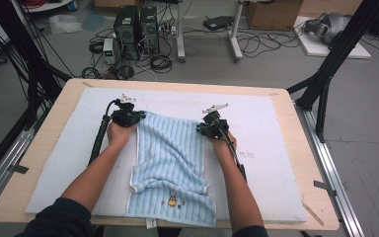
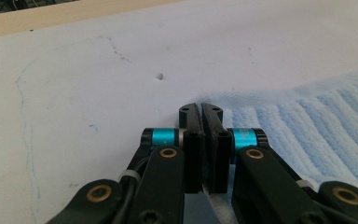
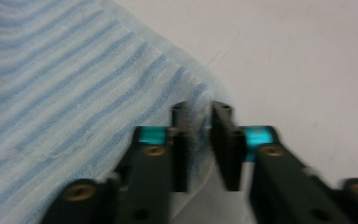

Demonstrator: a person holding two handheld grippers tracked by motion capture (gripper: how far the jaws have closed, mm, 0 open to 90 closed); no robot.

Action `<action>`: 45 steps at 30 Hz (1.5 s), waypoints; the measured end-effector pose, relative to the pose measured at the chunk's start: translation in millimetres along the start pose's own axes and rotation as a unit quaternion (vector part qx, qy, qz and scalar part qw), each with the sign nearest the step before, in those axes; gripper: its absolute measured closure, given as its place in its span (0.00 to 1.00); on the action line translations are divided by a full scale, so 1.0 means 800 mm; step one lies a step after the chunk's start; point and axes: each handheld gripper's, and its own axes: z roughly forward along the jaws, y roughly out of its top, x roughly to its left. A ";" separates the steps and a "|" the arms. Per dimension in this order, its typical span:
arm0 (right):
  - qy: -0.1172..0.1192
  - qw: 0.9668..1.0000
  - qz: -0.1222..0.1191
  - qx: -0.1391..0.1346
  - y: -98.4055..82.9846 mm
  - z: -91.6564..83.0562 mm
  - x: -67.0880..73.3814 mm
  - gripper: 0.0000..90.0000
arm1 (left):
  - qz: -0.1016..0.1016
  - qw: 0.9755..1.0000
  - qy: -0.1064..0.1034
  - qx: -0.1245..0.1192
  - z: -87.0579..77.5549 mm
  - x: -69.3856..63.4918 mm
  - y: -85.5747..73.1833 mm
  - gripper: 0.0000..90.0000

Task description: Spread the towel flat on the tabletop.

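A light blue striped towel (image 1: pixel 172 158) lies on the white mat (image 1: pixel 261 118), its near end rumpled and showing a small embroidered figure. My left gripper (image 1: pixel 128 118) is at the towel's far left corner. In the left gripper view the gripper (image 2: pixel 201 109) has its jaws pressed together on the towel (image 2: pixel 317 121) edge. My right gripper (image 1: pixel 208 127) is at the far right corner. In the right gripper view, which is blurred, the gripper (image 3: pixel 201 109) has the towel (image 3: pixel 51 93) corner bunched between its jaws.
The mat covers a wooden table (image 1: pixel 303 163) with bare white mat to the left, right and beyond the towel. Black frame struts (image 1: pixel 325 74) stand at the far corners. Computer towers (image 1: pixel 135 29) and cables sit on the floor behind.
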 end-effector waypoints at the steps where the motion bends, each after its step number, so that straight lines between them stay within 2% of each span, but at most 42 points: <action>1: -0.008 1.000 -0.008 0.004 0.005 0.003 -0.001 0.95 | 0.002 1.000 0.004 -0.002 0.000 0.001 0.002 0.97; 5: -0.044 0.999 -0.005 0.009 0.022 0.017 -0.016 0.96 | 0.013 0.999 0.005 -0.033 -0.002 0.000 0.015 0.96; 8: -0.073 0.997 0.009 -0.011 0.033 0.022 -0.025 0.96 | 0.017 0.999 0.005 -0.043 0.000 -0.003 0.024 0.96; 10: -0.099 0.995 0.012 -0.021 0.042 0.023 -0.030 0.96 | 0.017 0.999 0.008 -0.048 0.001 -0.006 0.029 0.95; 11: -0.112 0.993 0.016 -0.030 0.047 0.023 -0.032 0.96 | 0.012 0.999 0.012 -0.047 0.002 -0.009 0.029 0.89; 12: -0.128 0.991 0.023 -0.035 0.051 0.023 -0.034 0.96 | 0.011 0.999 0.012 -0.042 0.003 -0.011 0.029 0.75; 13: -0.136 0.990 0.027 -0.036 0.053 0.022 -0.036 0.96 | 0.016 1.000 0.006 -0.026 0.004 -0.014 0.027 0.64; 14: -0.150 0.988 0.034 -0.032 0.054 0.024 -0.040 0.96 | 0.021 1.000 0.004 -0.014 0.003 -0.014 0.024 0.59; 15: -0.159 0.986 0.041 -0.024 0.053 0.028 -0.043 0.95 | 0.015 1.000 0.004 -0.012 0.001 -0.013 0.021 0.56; 17: -0.151 0.986 0.060 -0.022 0.049 0.031 -0.046 0.88 | 0.001 1.000 0.004 -0.008 -0.003 -0.008 0.016 0.53; 18: -0.148 0.987 0.064 -0.022 0.048 0.031 -0.046 0.81 | -0.006 1.000 0.003 -0.003 -0.005 -0.006 0.013 0.51; 21: -0.130 0.988 0.068 -0.042 0.047 0.024 -0.041 0.70 | -0.017 1.000 -0.007 0.007 -0.009 -0.006 0.002 0.52; 24: -0.112 0.990 0.067 -0.052 0.046 0.011 -0.040 0.66 | -0.019 0.999 -0.020 0.030 -0.006 -0.007 -0.004 0.52; 26: -0.104 0.990 0.065 -0.062 0.047 0.001 -0.040 0.65 | -0.015 0.999 -0.027 0.038 -0.002 -0.012 -0.006 0.53; 27: -0.100 0.990 0.068 -0.067 0.047 -0.003 -0.040 0.64 | -0.003 0.999 -0.030 0.044 0.001 -0.018 -0.007 0.55; 29: -0.088 0.991 0.071 -0.074 0.047 -0.013 -0.039 0.62 | 0.033 0.998 -0.008 0.049 0.003 -0.030 -0.007 0.57; 30: -0.086 0.991 0.068 -0.075 0.046 -0.017 -0.038 0.62 | 0.039 0.998 -0.020 0.048 0.003 -0.033 -0.006 0.63; 31: -0.082 0.991 0.068 -0.077 0.045 -0.022 -0.036 0.61 | 0.042 0.998 -0.023 0.048 0.003 -0.036 -0.005 0.83; 32: -0.081 0.991 0.064 -0.080 0.044 -0.025 -0.036 0.61 | 0.056 0.997 -0.012 0.047 0.004 -0.040 -0.005 0.95; 33: -0.078 0.992 0.062 -0.081 0.042 -0.027 -0.035 0.61 | 0.066 0.997 0.000 0.045 0.006 -0.042 -0.004 0.97; 34: -0.074 0.992 0.063 -0.079 0.040 -0.029 -0.034 0.60 | 0.064 0.997 0.011 0.039 0.008 -0.042 -0.004 0.97; 39: -0.045 0.995 0.063 -0.069 0.025 -0.029 -0.023 0.59 | 0.018 0.998 0.054 0.025 0.015 -0.019 0.000 0.98; 42: -0.032 0.996 0.058 -0.057 0.013 -0.018 -0.008 0.58 | -0.006 0.999 0.052 0.015 0.015 -0.007 -0.001 0.97; 44: -0.024 0.998 0.047 -0.044 0.009 -0.010 -0.001 0.58 | -0.012 0.999 0.044 0.007 0.014 -0.005 -0.001 0.96; 45: -0.023 0.998 0.044 -0.038 0.007 -0.005 0.002 0.60 | -0.012 0.999 0.043 0.009 0.013 -0.005 -0.001 0.92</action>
